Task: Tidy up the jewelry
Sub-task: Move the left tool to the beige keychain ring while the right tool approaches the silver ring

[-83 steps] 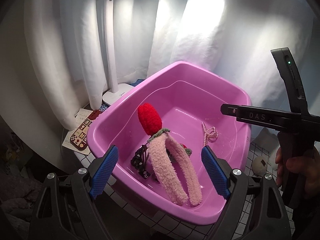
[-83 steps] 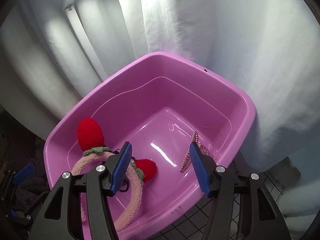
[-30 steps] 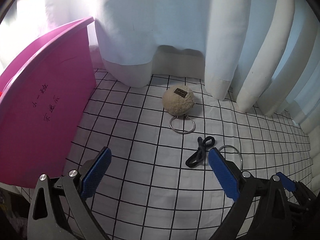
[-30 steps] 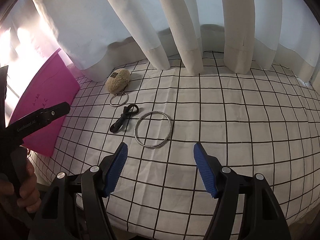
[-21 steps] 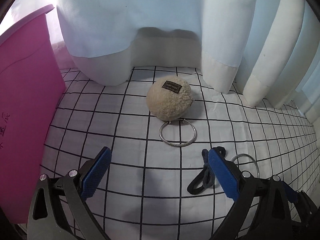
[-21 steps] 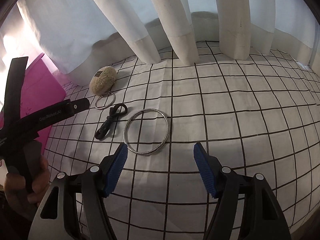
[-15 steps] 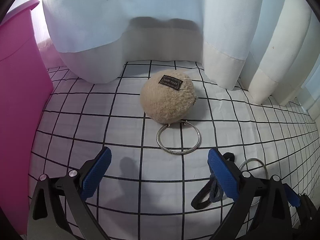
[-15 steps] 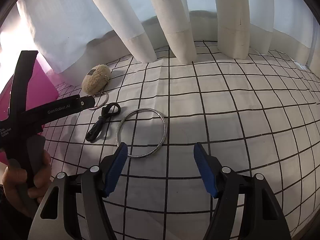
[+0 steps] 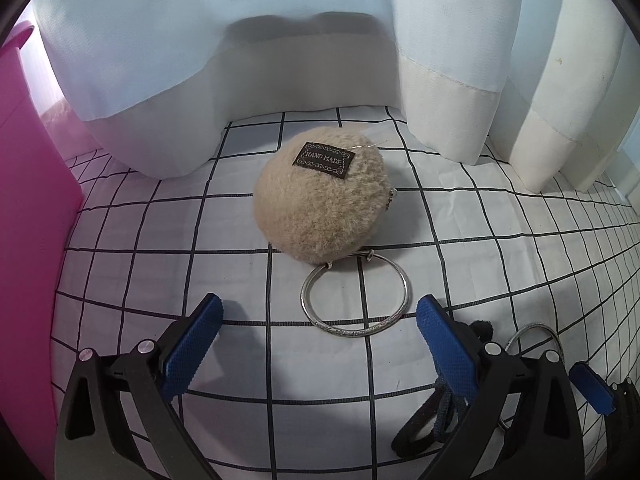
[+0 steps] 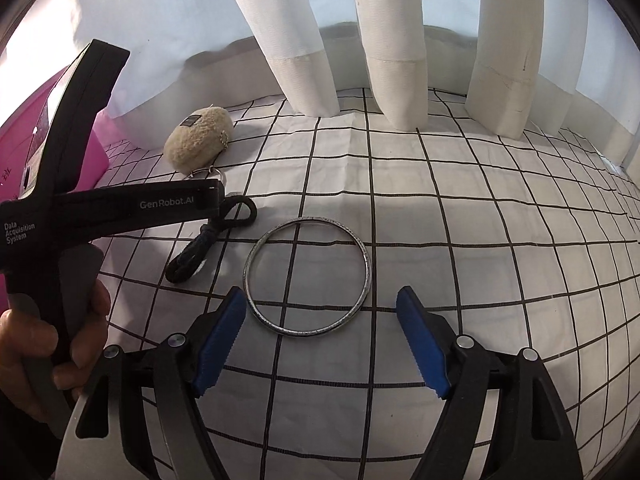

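Note:
A small silver bangle (image 9: 355, 294) lies on the checked cloth against a beige plush ball (image 9: 321, 196) labelled HAND MADE. My left gripper (image 9: 320, 344) is open and empty, with the small bangle just ahead between its blue pads. A larger silver bangle (image 10: 307, 277) lies flat just ahead of my right gripper (image 10: 320, 340), which is open and empty. A dark knotted cord (image 10: 212, 237) lies left of the large bangle; it also shows in the left wrist view (image 9: 436, 420). The plush ball shows in the right wrist view (image 10: 199, 142).
The pink basin (image 9: 28, 208) stands at the left edge. White curtains (image 10: 384, 40) hang along the back of the cloth. The left gripper's black body (image 10: 80, 200) and the hand holding it fill the left of the right wrist view.
Both grippers turned away from the pink basin to the cloth and moved in close. The left closed on the plush ball and small bangle, the right on the large bangle.

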`<action>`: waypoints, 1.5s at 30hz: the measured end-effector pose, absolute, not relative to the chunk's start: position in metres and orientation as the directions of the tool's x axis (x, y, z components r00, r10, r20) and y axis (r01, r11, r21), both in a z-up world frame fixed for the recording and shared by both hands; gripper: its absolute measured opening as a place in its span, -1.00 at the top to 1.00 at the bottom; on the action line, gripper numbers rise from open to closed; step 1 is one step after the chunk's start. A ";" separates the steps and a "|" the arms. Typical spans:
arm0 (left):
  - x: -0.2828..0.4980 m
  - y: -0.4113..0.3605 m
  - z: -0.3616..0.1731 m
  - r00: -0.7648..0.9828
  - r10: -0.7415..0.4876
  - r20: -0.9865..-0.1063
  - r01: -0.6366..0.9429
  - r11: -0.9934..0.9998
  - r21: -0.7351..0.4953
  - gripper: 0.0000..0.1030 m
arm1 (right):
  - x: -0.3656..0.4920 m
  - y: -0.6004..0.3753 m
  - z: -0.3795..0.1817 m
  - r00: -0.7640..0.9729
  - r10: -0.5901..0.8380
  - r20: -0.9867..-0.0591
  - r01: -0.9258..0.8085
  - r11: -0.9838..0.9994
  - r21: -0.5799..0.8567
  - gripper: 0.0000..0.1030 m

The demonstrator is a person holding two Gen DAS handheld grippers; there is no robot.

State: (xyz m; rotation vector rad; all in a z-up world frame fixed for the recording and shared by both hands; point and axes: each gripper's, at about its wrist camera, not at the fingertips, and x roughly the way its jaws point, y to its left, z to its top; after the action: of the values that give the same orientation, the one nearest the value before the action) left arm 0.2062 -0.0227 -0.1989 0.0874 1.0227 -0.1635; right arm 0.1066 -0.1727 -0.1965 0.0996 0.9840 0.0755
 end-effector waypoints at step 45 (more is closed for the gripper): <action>0.192 -0.038 -0.198 0.554 -0.124 -0.823 0.206 0.979 -0.009 -0.03 | 0.116 -0.160 -0.200 0.563 0.080 -0.823 -0.048 0.997 0.064 -0.37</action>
State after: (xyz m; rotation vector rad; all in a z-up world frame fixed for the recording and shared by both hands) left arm 0.1917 -0.0379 -0.1981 0.0922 0.9643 -0.1951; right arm 0.1158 -0.1604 -0.1998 0.0355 0.9700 0.0757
